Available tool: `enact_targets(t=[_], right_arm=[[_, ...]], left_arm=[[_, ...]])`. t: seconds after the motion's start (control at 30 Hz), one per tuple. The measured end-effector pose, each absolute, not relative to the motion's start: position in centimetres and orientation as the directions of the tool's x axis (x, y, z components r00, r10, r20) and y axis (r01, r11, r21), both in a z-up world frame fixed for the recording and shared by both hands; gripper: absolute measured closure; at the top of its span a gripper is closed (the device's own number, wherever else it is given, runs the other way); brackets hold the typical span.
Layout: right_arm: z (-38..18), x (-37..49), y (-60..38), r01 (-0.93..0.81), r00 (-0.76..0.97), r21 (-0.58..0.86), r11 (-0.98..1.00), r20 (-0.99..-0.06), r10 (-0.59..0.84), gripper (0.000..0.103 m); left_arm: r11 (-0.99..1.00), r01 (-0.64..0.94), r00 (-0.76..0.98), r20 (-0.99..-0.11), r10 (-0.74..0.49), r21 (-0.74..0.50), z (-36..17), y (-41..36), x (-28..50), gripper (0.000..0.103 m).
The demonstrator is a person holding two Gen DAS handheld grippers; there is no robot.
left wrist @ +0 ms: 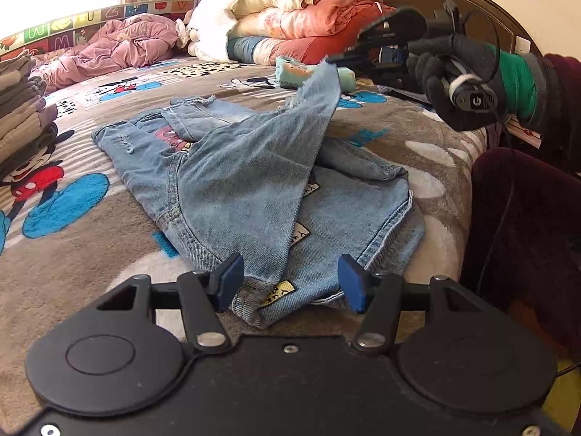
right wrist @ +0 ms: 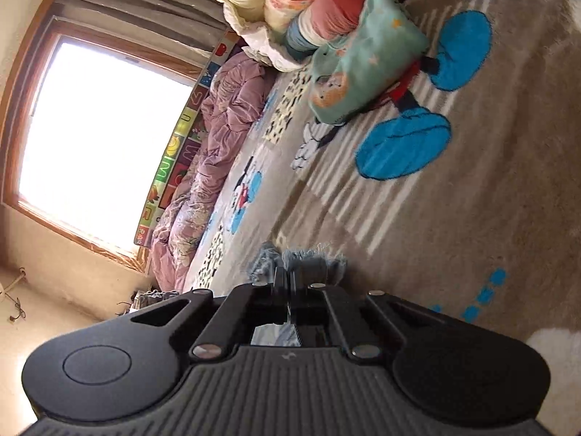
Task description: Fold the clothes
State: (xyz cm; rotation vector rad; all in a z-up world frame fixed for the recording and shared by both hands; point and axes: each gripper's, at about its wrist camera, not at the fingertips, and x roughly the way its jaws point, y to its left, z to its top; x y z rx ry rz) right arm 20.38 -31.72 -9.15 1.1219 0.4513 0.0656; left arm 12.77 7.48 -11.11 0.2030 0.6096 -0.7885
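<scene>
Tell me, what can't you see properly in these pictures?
- Jeans, right wrist view: only a frayed hem shows; the right gripper covers the rest.
- Red picture on the jeans, left wrist view: the lifted leg hides most of it.
- Clothes stack, left wrist view: cut off by the left edge.
- Yellow labels, left wrist view: writing too small to read.

Bright window, perhaps curtained.
</scene>
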Motion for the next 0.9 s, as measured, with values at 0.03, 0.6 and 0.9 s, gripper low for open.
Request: enact_targets(t=[0.03,0.6,0.9], right_arm=[[-8.2,20.9,-31.4,0.15,0.91,0.881,0.448,-0.3,0.286,0.099],[0.2,31.0,-20.4,-0.034,0.87,0.796,0.604,-0.274,0.41,0.099],[0.0,36.0,-13.6,-0.059,0.824,0.701,0.711,-0.367,0.43,0.099]], left_arm=[[0.695,0.717,0.542,-0.585,-0.604,-0.054,-11.2,7.5,12.8,0.047],[0.673,0.73,0.488,-0.597,-0.637,-0.122,-11.6,8.7,13.2,0.043],[0.653,0.743,0.464,-0.588,-0.662,-0.149,-11.7,9.2,13.5,0.043]])
